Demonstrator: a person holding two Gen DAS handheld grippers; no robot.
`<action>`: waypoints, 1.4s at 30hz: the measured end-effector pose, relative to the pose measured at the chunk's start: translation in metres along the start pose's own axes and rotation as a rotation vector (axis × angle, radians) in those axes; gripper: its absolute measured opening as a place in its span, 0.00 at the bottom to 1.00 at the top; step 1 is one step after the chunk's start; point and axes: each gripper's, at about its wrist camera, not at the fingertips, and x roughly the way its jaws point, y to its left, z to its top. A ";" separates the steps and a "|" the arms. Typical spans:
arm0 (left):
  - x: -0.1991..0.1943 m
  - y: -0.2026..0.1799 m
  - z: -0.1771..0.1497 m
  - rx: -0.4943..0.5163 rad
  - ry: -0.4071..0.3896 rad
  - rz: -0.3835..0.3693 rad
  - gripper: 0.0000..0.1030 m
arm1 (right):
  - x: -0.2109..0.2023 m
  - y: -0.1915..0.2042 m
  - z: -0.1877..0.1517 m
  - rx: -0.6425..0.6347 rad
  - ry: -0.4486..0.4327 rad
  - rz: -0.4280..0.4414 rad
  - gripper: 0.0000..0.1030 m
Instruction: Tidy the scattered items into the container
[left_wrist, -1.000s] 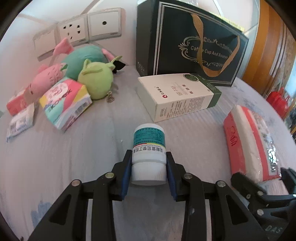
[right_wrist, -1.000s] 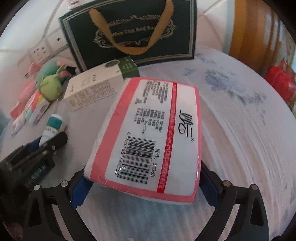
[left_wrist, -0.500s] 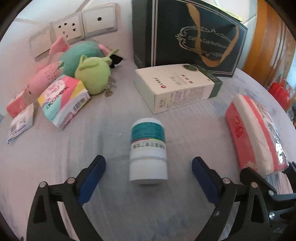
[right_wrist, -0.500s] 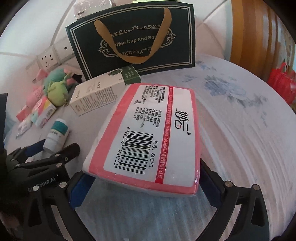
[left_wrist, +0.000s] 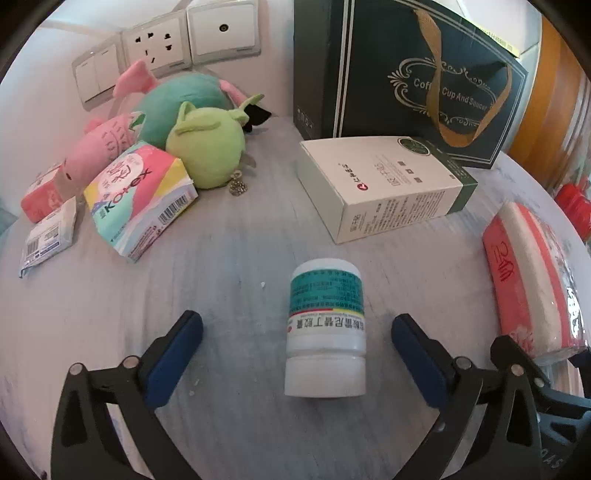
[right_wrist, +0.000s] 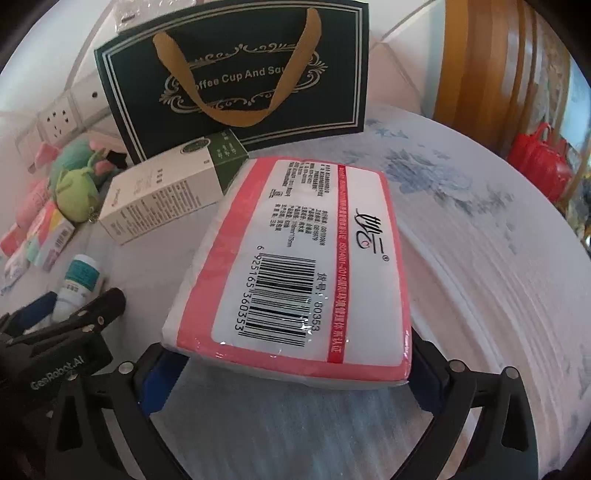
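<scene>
A white medicine bottle (left_wrist: 325, 332) with a teal label stands upright on the grey bedsheet. My left gripper (left_wrist: 297, 325) straddles it; its jaws are opening wide, and neither blue pad touches the bottle. My right gripper (right_wrist: 291, 365) is shut on a red and white tissue pack (right_wrist: 295, 258), barcode side up, its near end pinched between the pads. The same pack (left_wrist: 524, 280) shows at the right edge of the left wrist view. A dark green gift bag (right_wrist: 240, 74) with gold handles stands upright at the back.
A white and green carton (left_wrist: 380, 184) lies in front of the bag (left_wrist: 424, 74). At the left lie plush toys (left_wrist: 207, 151), a colourful Kotex pack (left_wrist: 140, 199) and small packets (left_wrist: 48, 236). Wall sockets (left_wrist: 155, 44) are behind them. A red bag (right_wrist: 539, 162) sits far right.
The left gripper's jaws let go of the bottle and spread wide; the bottle stays upright on the sheet. The right gripper still holds the tissue pack and has tipped slightly.
</scene>
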 end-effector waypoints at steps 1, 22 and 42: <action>0.000 0.000 0.000 0.000 -0.001 0.001 1.00 | 0.000 0.000 0.000 0.000 0.000 -0.001 1.00; -0.215 0.051 -0.065 -0.039 -0.227 0.072 0.33 | -0.185 0.042 -0.034 -0.102 -0.217 0.278 0.82; -0.570 0.389 -0.156 -0.342 -0.427 0.571 0.33 | -0.485 0.380 -0.111 -0.579 -0.367 0.857 0.83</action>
